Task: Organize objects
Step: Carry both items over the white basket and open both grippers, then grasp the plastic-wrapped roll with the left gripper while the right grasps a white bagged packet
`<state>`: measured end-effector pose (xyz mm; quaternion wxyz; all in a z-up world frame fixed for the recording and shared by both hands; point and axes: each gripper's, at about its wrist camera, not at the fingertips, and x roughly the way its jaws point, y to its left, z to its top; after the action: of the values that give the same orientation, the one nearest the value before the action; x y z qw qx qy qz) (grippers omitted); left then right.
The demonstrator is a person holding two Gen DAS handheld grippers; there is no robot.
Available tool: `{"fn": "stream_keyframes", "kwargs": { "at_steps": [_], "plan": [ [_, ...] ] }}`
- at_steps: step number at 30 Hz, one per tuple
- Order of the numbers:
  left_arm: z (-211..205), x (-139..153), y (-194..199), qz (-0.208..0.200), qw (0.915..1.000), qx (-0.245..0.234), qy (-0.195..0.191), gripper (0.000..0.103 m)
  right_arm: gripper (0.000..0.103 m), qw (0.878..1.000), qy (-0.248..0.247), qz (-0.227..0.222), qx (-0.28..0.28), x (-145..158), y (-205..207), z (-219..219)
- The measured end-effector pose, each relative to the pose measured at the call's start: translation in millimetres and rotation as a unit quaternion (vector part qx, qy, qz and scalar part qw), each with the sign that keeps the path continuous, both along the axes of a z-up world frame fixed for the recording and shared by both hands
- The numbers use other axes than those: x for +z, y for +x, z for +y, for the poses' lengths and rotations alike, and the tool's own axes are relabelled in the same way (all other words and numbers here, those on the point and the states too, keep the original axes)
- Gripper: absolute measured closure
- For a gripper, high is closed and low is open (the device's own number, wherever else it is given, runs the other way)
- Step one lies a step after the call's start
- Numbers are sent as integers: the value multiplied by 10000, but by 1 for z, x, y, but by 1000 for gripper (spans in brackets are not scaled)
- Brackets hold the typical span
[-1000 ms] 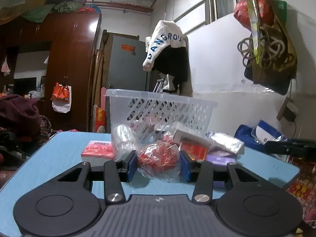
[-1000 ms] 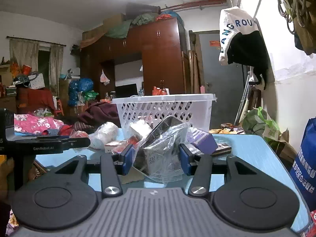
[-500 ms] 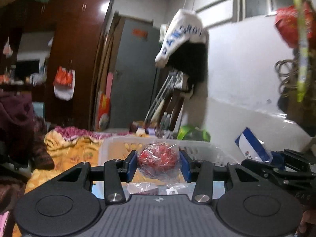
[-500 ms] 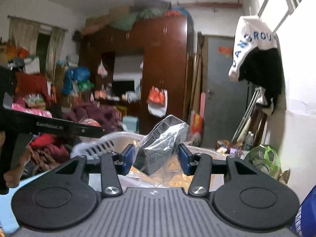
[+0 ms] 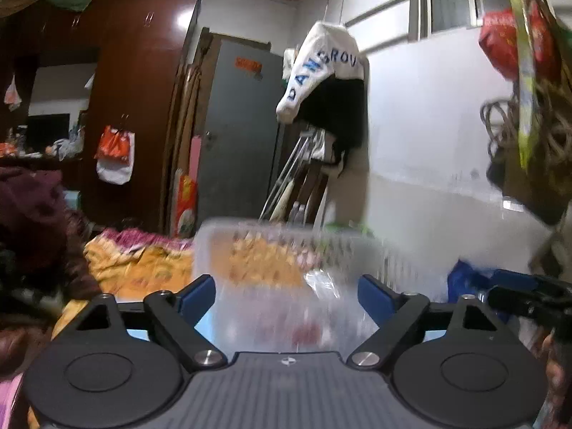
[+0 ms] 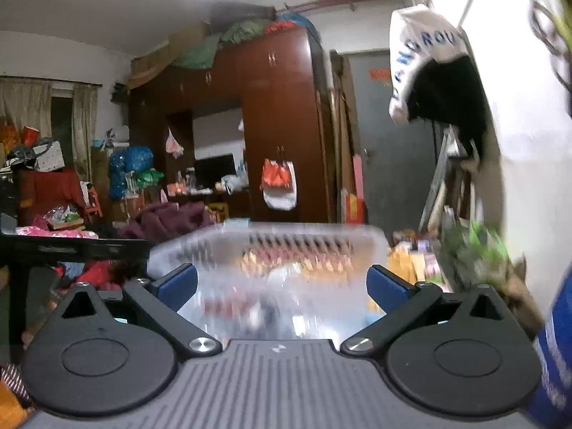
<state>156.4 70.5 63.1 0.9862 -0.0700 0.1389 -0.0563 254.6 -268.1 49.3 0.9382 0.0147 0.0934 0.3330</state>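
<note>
A white slotted plastic basket (image 5: 286,236) sits just ahead of and below my left gripper (image 5: 286,295), blurred by motion. The left jaws stand wide open and empty. Blurred red and clear shapes (image 5: 307,329) lie low in front, inside or near the basket; I cannot tell which. In the right wrist view the same basket (image 6: 271,243) lies just ahead of my right gripper (image 6: 282,286), whose jaws are also wide open and empty. Blurred packets (image 6: 264,307) show below it.
A dark wooden wardrobe (image 6: 279,125) and grey door (image 5: 236,136) stand behind. A white and black jacket (image 5: 321,82) hangs on the right wall. The other gripper (image 5: 529,293) shows at right in the left view. A blue bag (image 6: 557,339) is at far right.
Both grippers have opened: the left let go of the red-filled plastic bag, the right let go of the clear-wrapped box. Both items dropped from between the jaws toward the basket.
</note>
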Motion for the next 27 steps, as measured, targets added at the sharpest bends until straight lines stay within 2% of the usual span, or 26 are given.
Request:
{"fn": "stream_keyframes", "kwargs": {
  "at_steps": [4,6,10,12,13,14,16,18,19,21,24,27],
  "plan": [
    [2,-40,-18,424,9990,113,101,13,2,9993,-63,373,-20,-41,-6,-18],
    [6,-50,-19,516,9986,144,-2,13,9,9983,-98,563,69,-46,1,-15],
    [8,-58,-17,548,9981,276,-5,13,15,9976,-444,462,258,-47,-3,6],
    [4,-60,-11,597,9979,259,44,13,26,9959,-769,425,213,-48,-4,20],
    [1,-62,-9,650,9974,280,115,13,37,9952,-847,447,192,-51,-2,23],
    [-1,-63,-6,691,9969,334,162,16,43,9950,-862,471,168,-52,-2,24],
    [-3,-67,-3,783,9957,437,232,25,47,9954,-841,461,85,-55,-1,24],
    [-2,-67,-2,807,9955,455,200,37,55,9959,-765,466,81,-55,0,20],
    [-3,-67,-1,827,9952,455,241,39,61,9960,-779,440,74,-56,0,20],
    [-7,-67,2,907,9943,408,397,49,65,9961,-781,393,71,-57,-3,20],
    [-11,-69,-2,836,9944,405,496,51,67,9969,-746,242,28,-57,-8,20],
    [0,-69,-10,552,9980,283,106,51,67,9984,-561,106,-13,-59,-12,15]
  ]
}}
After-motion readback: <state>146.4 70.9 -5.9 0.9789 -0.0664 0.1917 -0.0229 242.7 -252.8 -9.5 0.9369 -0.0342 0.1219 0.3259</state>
